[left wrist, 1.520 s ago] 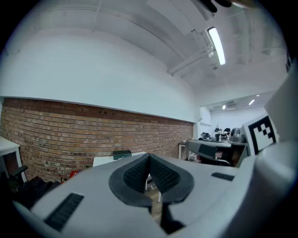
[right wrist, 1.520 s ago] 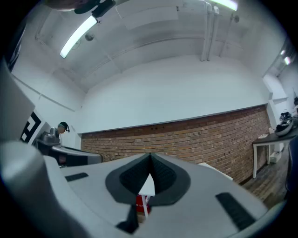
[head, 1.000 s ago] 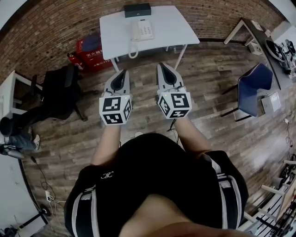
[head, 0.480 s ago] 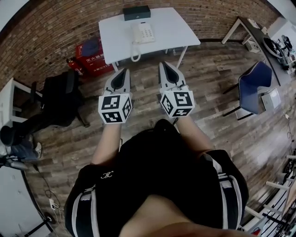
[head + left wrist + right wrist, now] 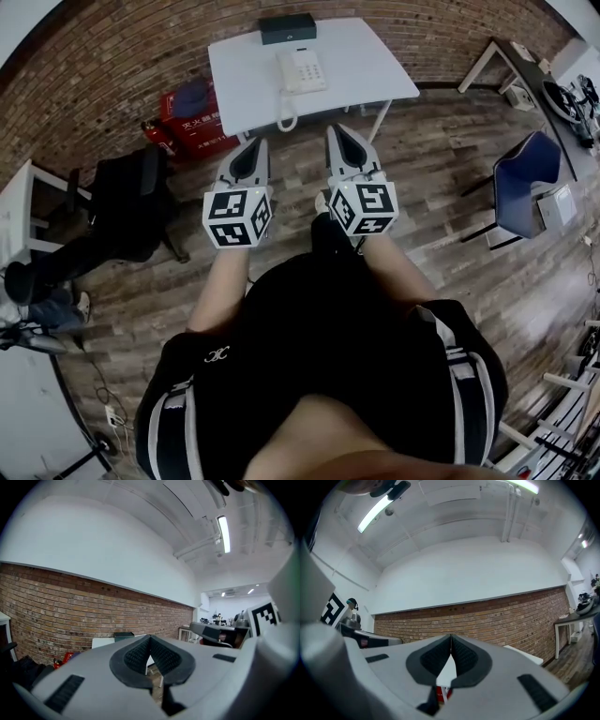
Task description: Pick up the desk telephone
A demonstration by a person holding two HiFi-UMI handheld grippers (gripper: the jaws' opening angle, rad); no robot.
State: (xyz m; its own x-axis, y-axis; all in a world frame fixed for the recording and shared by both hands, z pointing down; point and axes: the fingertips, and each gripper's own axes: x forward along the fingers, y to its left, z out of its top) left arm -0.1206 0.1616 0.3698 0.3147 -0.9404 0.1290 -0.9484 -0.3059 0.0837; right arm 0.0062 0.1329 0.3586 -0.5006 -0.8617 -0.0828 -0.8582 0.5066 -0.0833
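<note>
A white desk telephone (image 5: 302,69) with a coiled cord hanging over the front edge lies on a white table (image 5: 366,66) against the brick wall. Both grippers are held side by side in front of the person, some way short of the table. My left gripper (image 5: 260,142) is shut with nothing in it; its tips (image 5: 150,638) meet. My right gripper (image 5: 338,129) is also shut and empty, its tips (image 5: 451,638) touching. Both point level toward the table. The telephone is hidden behind the jaws in both gripper views.
A dark box (image 5: 288,28) sits at the table's back edge. A red case (image 5: 192,117) stands on the floor left of the table, a black office chair (image 5: 127,202) further left, a blue chair (image 5: 525,178) at right. Wooden floor lies between me and the table.
The table and telephone have come closer and shifted slightly right in the head view as the person walks forward. Both grippers stay shut and side by side.
</note>
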